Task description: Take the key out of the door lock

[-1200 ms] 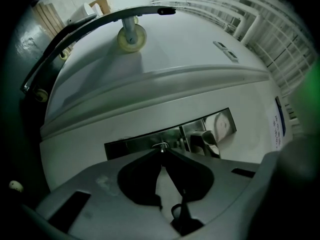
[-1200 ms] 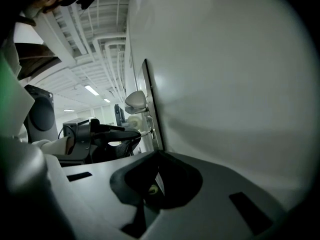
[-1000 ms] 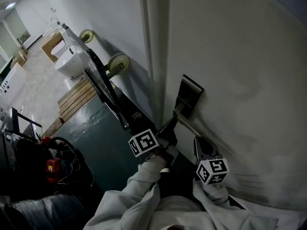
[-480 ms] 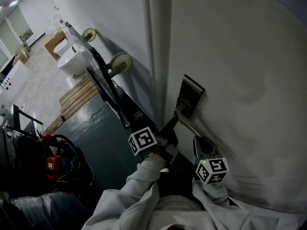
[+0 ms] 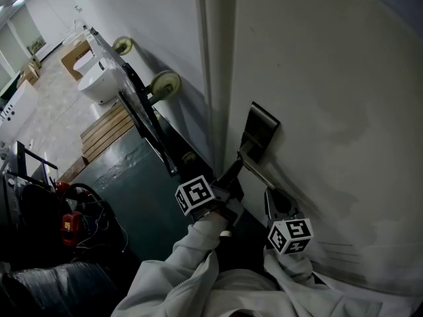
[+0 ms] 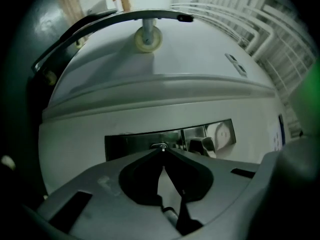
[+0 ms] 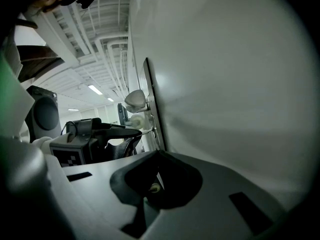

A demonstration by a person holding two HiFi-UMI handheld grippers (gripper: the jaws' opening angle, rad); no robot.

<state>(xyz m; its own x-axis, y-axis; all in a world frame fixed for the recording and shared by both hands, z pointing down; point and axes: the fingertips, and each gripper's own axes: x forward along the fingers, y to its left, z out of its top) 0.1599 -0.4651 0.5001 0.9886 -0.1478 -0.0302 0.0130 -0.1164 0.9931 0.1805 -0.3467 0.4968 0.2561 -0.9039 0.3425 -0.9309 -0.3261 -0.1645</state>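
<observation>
On the white door [image 5: 317,78], which fills the right side of the head view, the work sits low down near its edge. Behind it, leaning by the wall, is a dark wheeled trolley [image 5: 142,121], well apart from the job. Fixed to the door is a shiny metal lock plate [image 5: 259,129], and a lever handle [image 5: 256,169] sticks out from it toward the person.

The left gripper [image 5: 232,170] reaches in under the handle with its tips at the plate. Its own view shows the jaws pressed together, and a small bright piece of metal shows at their very point. I take this to be the head of the key [image 6: 160,145], which is seated in the lock on the plate. The right gripper [image 7: 157,154] hangs just beside the door face, lower than the left one, with its jaws together on nothing.

The key looks small, thin, stiff and light, and its bare metal is likely to be slippery between the pads. The flat head is probably the best place to hold it, pinched across its broad faces and as far into the jaws as it will go. Only the tip seems caught, so a crooked pull might let it slide free or jam in the cylinder. A straight pull along the shank, away from the plate, looks like the safest way.
</observation>
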